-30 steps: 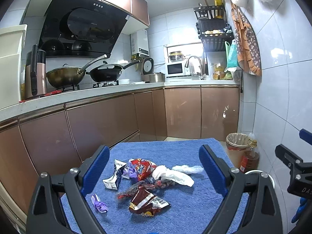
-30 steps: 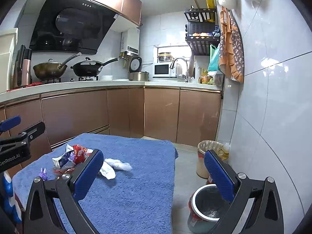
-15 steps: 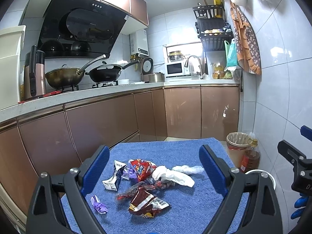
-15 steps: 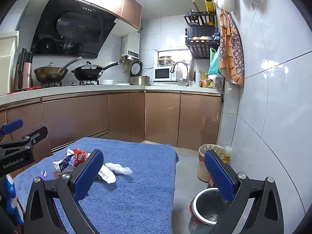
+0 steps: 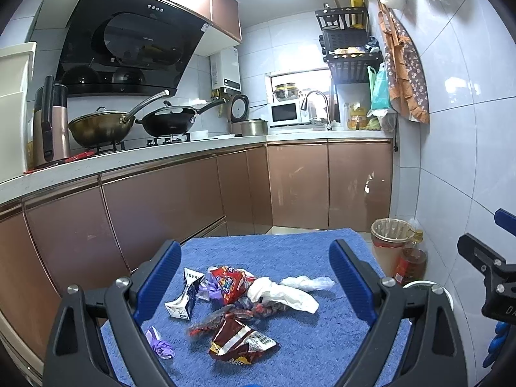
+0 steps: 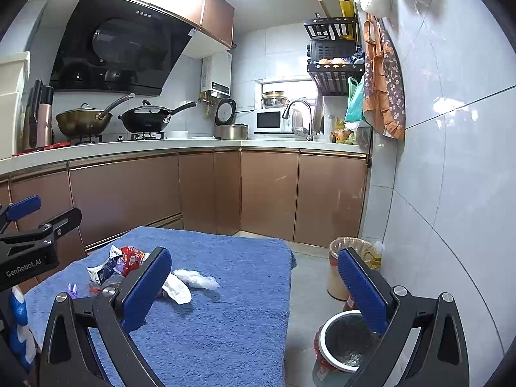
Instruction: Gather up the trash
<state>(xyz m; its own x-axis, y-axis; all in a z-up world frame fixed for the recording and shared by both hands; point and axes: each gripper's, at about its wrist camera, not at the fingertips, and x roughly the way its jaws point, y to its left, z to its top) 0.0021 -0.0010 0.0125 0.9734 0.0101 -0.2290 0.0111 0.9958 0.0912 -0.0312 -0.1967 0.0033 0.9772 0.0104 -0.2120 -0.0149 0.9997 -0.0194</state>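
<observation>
A heap of trash lies on a blue towel-covered table (image 5: 290, 248): a dark red snack wrapper (image 5: 240, 343), a red wrapper (image 5: 227, 282), a small crushed carton (image 5: 185, 296), a purple scrap (image 5: 159, 346), a white tissue (image 5: 283, 293) and clear plastic (image 5: 306, 282). My left gripper (image 5: 254, 277) hangs open above and behind the heap, holding nothing. My right gripper (image 6: 254, 287) is open and empty over the table's right edge. The tissue (image 6: 175, 287) and clear plastic (image 6: 196, 279) sit near its left finger. A white-rimmed bin (image 6: 346, 342) stands on the floor to the right.
A second, bag-lined bin (image 6: 350, 266) and an oil bottle (image 5: 414, 259) stand by the tiled wall. Brown kitchen cabinets (image 5: 180, 200) run along the left and back, with woks on the hob. The other gripper shows at each view's edge.
The right gripper has risen slightly, so the table and bin sit lower in its view. The left gripper and the trash have barely shifted.
</observation>
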